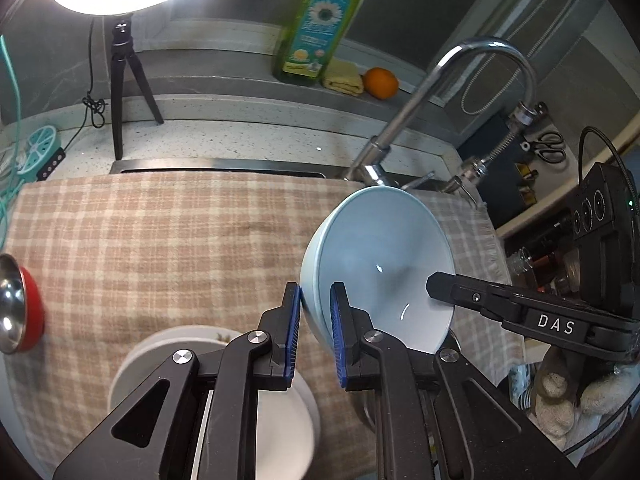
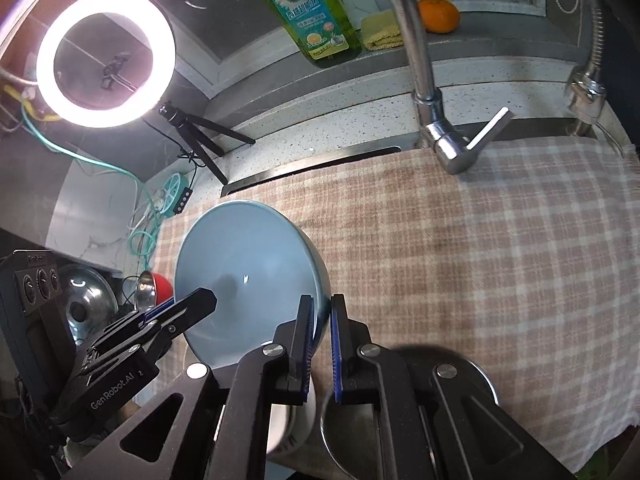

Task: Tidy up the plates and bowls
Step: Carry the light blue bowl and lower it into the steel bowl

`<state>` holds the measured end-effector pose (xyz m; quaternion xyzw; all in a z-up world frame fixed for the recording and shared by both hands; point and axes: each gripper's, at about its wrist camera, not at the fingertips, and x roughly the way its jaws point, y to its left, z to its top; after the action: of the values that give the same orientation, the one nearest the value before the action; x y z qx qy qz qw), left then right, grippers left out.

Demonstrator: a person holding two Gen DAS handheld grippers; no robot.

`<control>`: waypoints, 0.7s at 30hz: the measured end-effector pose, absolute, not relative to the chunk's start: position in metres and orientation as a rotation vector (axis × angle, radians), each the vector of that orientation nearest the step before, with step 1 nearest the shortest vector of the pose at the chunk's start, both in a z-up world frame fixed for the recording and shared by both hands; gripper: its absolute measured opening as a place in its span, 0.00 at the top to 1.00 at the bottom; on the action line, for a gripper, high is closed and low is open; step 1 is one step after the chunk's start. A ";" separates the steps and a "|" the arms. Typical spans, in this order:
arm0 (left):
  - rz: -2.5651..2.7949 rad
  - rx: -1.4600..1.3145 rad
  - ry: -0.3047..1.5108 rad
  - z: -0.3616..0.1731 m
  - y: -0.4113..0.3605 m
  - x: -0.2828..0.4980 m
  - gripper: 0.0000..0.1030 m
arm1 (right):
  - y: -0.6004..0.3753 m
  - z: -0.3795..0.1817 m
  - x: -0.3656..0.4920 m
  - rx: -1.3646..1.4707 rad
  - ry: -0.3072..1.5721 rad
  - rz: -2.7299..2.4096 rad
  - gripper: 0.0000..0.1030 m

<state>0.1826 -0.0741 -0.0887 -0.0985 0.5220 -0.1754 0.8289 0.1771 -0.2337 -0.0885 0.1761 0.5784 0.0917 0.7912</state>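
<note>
Left claw: the black two-finger left gripper [image 1: 316,312] with blue pads is seen pinching the rim of the pale blue ceramic bowl [image 1: 384,264], one pad outside the wall, one inside
Right claw: the black two-finger right gripper [image 2: 322,328] with blue pads is seen clamped on the opposite rim of the same bowl [image 2: 244,276]
Bowl position: the bowl is held tilted on edge between both grippers, raised clear of the beige-and-white checked cloth [image 1: 160,232] spread over the sink
Below the left claw: a white round ceramic bowl [image 1: 280,420] with a small leaf print is seen on the cloth, partly hidden by the fingers
Below the right claw: a round steel vessel [image 2: 472,376] is glimpsed behind the fingers; its kind cannot be told
Left edge: a red bowl with a steel lining [image 1: 20,304] is seen at the cloth's border
Behind: a curved chrome tap [image 1: 460,92], a green dish-soap bottle [image 1: 320,24], a folded yellow cloth [image 1: 344,78] and an orange fruit [image 1: 381,82] are seen on the ledge
Lighting: a lit ring lamp [image 2: 106,58] on a black tripod is placed on the speckled counter [image 1: 240,136]
</note>
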 end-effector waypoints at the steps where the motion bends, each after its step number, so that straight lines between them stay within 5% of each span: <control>1: -0.379 -0.206 1.105 -0.088 -0.079 0.176 0.87 | -0.238 -0.086 0.169 0.376 1.243 0.196 0.93; 21: -0.413 -0.194 1.224 -0.141 -0.154 0.114 0.87 | -0.299 -0.139 0.090 0.343 1.375 0.113 0.93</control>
<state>0.1142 -0.1537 -0.1415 -0.0903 0.5695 -0.1919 0.7942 0.0903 -0.2990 -0.1389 0.1573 0.6310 0.0519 0.7579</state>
